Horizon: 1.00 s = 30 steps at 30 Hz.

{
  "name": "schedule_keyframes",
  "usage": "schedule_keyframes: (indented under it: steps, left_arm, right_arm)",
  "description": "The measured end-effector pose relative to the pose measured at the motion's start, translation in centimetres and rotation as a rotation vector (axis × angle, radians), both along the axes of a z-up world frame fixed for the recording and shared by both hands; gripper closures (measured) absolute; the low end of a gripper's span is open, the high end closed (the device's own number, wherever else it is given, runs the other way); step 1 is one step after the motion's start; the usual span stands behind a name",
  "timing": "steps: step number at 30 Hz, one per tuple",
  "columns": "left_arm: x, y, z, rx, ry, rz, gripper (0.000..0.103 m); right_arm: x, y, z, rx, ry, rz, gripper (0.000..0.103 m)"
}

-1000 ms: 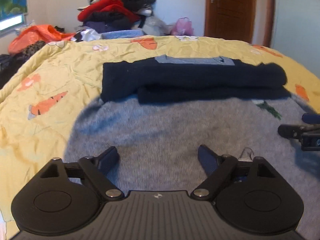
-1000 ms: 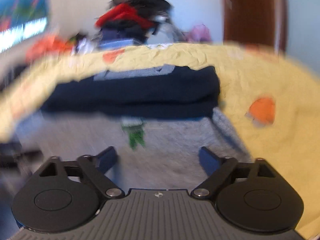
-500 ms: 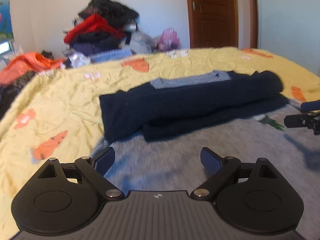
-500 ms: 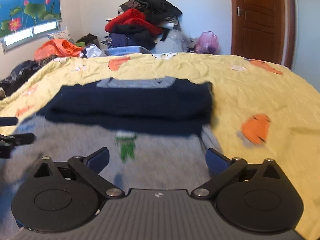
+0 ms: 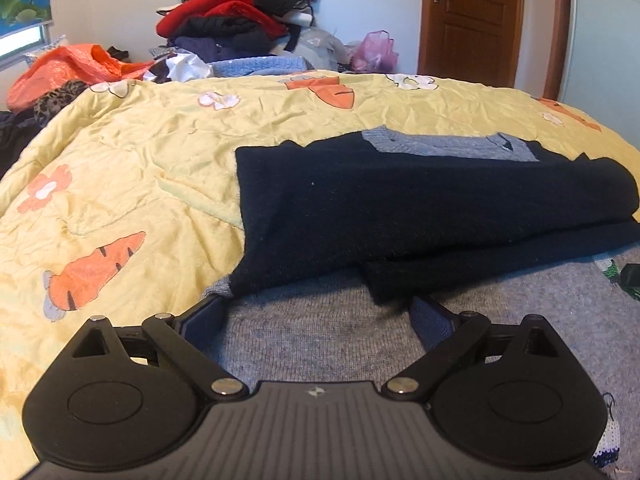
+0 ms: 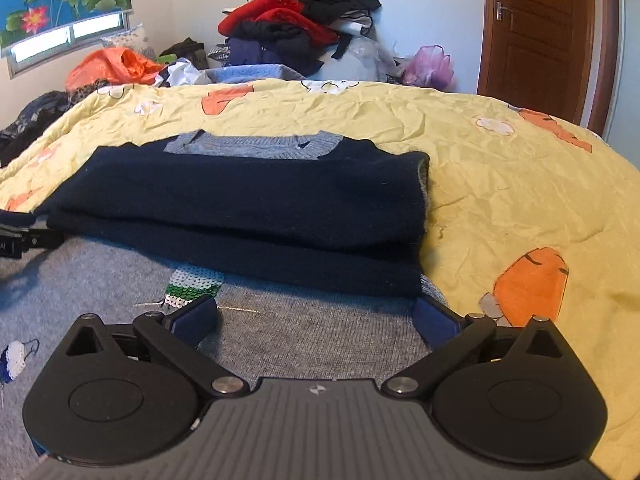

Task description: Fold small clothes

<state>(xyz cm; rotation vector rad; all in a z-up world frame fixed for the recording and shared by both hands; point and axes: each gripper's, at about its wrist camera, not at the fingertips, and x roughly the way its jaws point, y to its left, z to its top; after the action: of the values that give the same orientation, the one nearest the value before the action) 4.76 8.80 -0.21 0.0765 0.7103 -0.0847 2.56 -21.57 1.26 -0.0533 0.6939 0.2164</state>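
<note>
A small sweater lies on the yellow bed cover, grey body near me, navy sleeves folded across the upper part, grey-blue collar at the far end. It also shows in the right wrist view, grey body, navy part. My left gripper is open, low over the grey body by its left edge, just short of the navy fold. My right gripper is open, over the grey body by its right edge. The left gripper's tip shows at the left in the right wrist view.
The yellow carrot-print cover spreads all round the sweater. A heap of red and dark clothes and an orange bag lie beyond the bed's far edge. A brown door stands at the back right.
Both grippers have moved forward over the grey body to the near edge of the navy fold, the left one toward the sweater's left edge. Both stay open.
</note>
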Motion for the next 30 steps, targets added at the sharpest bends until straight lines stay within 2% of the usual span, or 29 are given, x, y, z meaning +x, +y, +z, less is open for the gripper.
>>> schedule_keyframes:
  steps: [2, 3, 4, 6, 9, 13, 15, 17, 19, 21, 22, 24, 26, 28, 30]
  left_arm:
    - [-1.5, -0.9, 0.5, 0.065, -0.029, -0.014, 0.005]
    - [-2.5, -1.5, 0.9, 0.095, -0.061, -0.04, 0.005]
    - [-3.6, -2.0, 1.4, 0.111, -0.099, -0.082, 0.005]
    - [-4.5, -3.3, 2.2, 0.146, -0.157, -0.133, 0.005]
    - [-2.8, -5.2, 3.4, 0.156, -0.185, -0.16, 0.005]
    - [2.0, -6.6, 3.8, 0.157, -0.174, -0.106, 0.005]
    - [4.4, -6.4, 3.6, 0.125, -0.148, -0.086, 0.005]
    - [6.8, -5.9, 3.0, 0.089, -0.085, -0.064, 0.005]
    - [9.0, -4.9, 1.4, 0.072, 0.019, -0.036, 0.003]
    - [9.7, -2.8, 0.6, -0.041, 0.044, -0.044, 0.0]
    - [9.5, -2.1, 0.3, -0.058, 0.036, -0.053, 0.0]
    - [9.2, -1.5, 0.0, -0.054, 0.017, -0.077, 0.0]
    - [9.5, -1.4, 0.1, -0.045, 0.019, -0.086, 0.0]
    - [9.2, -1.9, 0.7, 0.001, 0.021, -0.073, 0.0]
    - [7.9, -2.8, 2.1, 0.064, -0.048, -0.074, 0.002]
  right_arm:
    - [-0.4, 0.7, 0.2, -0.037, 0.008, 0.002, 0.003]
    - [-0.9, 0.9, 0.6, -0.043, 0.01, -0.002, 0.007]
    - [-1.6, 1.1, 1.1, -0.034, 0.002, -0.003, 0.006]
    - [-2.9, 1.3, 2.4, 0.028, -0.05, 0.035, 0.005]
    - [-2.4, 2.3, 4.0, 0.099, -0.112, 0.063, 0.002]
    - [1.8, 4.0, 4.7, 0.099, -0.116, 0.044, 0.002]
    - [3.9, 4.5, 4.7, 0.104, -0.095, 0.035, 0.002]
    - [5.8, 4.9, 4.2, 0.106, -0.063, 0.037, 0.002]
    - [7.3, 4.9, 3.2, 0.075, -0.039, 0.016, 0.002]
    - [8.5, 4.3, 1.7, 0.023, -0.001, -0.017, 0.002]
    - [8.7, 3.8, 0.9, 0.004, 0.007, -0.017, 0.002]
    - [7.8, 3.3, 0.2, -0.036, -0.022, 0.013, 0.001]
    - [7.6, 2.7, 0.2, -0.017, -0.012, 0.014, 0.001]
    - [7.5, 2.8, 0.3, -0.034, -0.014, 0.026, 0.002]
    - [7.2, 3.4, 1.3, -0.049, -0.011, 0.032, 0.006]
